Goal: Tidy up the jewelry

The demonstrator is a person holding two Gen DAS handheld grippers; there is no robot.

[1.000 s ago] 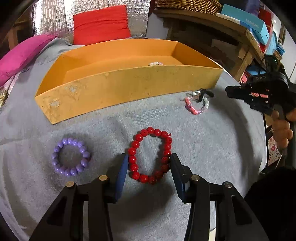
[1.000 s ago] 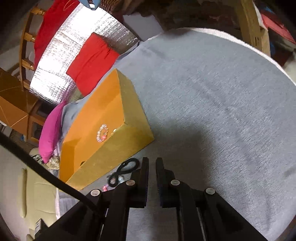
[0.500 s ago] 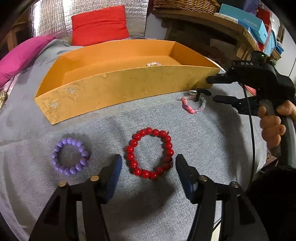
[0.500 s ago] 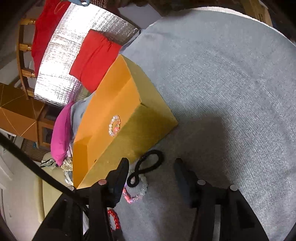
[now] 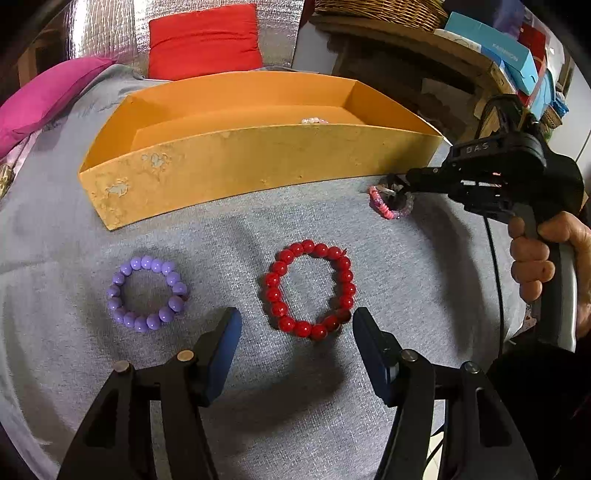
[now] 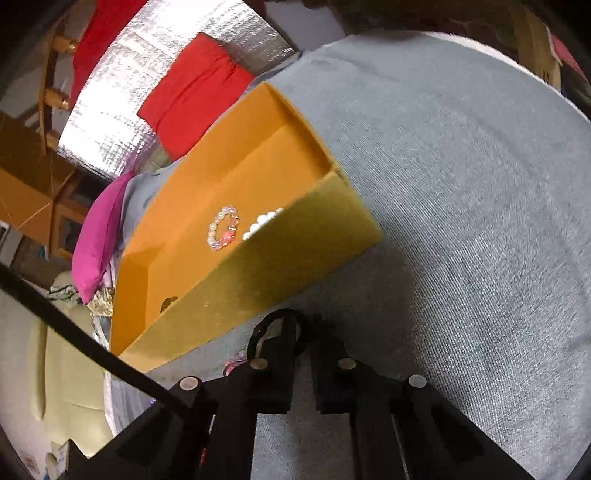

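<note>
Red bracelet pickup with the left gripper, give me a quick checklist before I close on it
1. Left gripper open: ok.
2. Red bracelet flat on the grey cloth: ok.
3. Beads between the fingers: not ok, the bracelet lies just ahead of the tips.
4. Purple bracelet apart from the left finger: ok.
5. Right gripper away from the red bracelet, at the pink bracelet: ok.
6. Orange box has room: ok.

Worktop draped in grey knit cloth (image 5: 110,229); quilted silver foil panel (image 5: 110,29) behind; red cushion (image 5: 203,40), magenta cushion (image 5: 48,96); wooden shelf (image 5: 424,48) bearing woven wicker basket (image 5: 380,9), blue cardboard boxes (image 5: 495,51).
</note>
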